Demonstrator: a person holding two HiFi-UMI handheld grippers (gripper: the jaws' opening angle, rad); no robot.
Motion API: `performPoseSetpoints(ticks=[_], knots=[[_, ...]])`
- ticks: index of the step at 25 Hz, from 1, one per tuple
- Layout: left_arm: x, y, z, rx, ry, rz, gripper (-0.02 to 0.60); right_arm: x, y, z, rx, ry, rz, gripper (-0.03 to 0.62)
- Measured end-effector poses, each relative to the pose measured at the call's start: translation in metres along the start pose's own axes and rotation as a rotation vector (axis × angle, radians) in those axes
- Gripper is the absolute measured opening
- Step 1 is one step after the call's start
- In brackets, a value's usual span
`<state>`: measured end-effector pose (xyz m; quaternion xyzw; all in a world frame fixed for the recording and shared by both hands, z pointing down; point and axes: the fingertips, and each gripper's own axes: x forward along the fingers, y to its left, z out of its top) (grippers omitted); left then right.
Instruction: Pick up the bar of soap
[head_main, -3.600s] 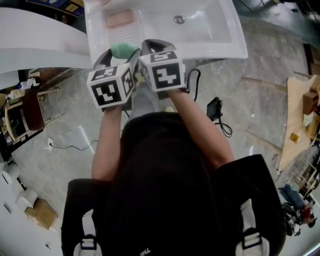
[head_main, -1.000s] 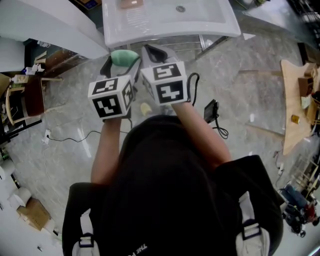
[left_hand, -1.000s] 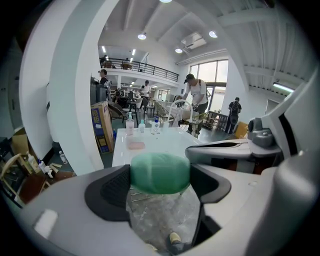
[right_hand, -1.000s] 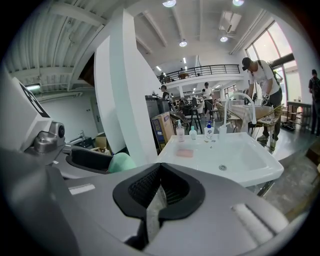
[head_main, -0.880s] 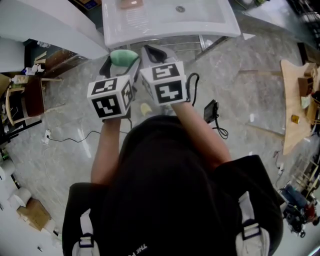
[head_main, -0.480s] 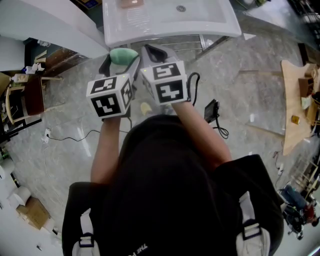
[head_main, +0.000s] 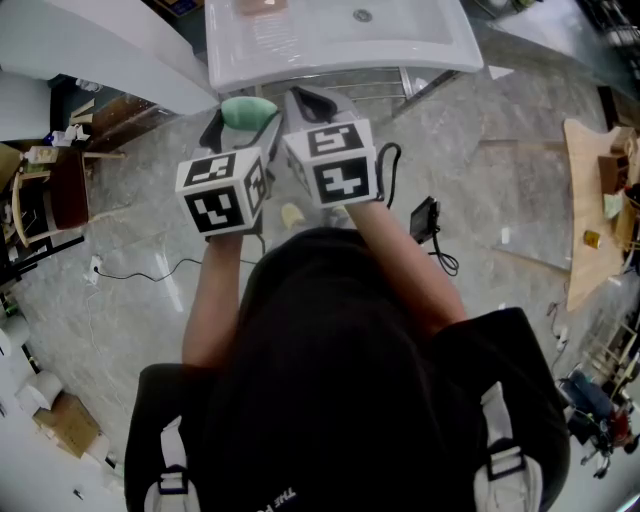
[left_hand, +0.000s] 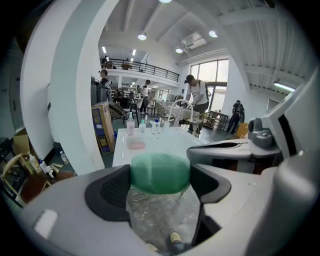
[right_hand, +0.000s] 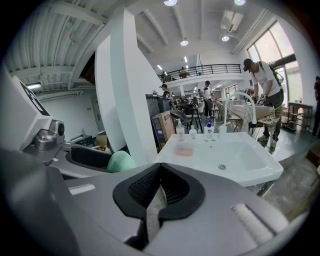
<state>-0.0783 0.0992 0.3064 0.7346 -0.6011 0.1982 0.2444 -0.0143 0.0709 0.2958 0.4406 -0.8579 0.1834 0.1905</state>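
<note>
as the left gripper (left_hand: 161, 185) clamps the green soap (left_hand: 160, 172) clear of the sink edge (head_main: 340, 72), the right gripper (right_hand: 160, 187) sits closed.

A white counter (head_main: 440, 60) with a moulded basin stands on a metal frame (head_main: 340, 85) over a grey marbled floor (head_main: 500, 170). On the counter's ribbed left part lies a pink bar (right_hand: 185, 151). Three small bottles (right_hand: 192, 132) stand upright in a row along its far edge. A round drain (right_hand: 222, 167) sits in the basin bottom. On the floor, well apart from the counter, lie a small black device with its cable (head_main: 425, 215) and a cardboard box (head_main: 60, 420).
</note>
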Motion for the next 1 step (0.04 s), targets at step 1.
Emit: performPoseSetpoints(ticks=[1], knots=[[-0.0003,-0.0004,-0.0006,0.0,0.001,0.001,0.379,-0.0006,0.0,0.0001,-0.001,0.0,0.001,0.014]])
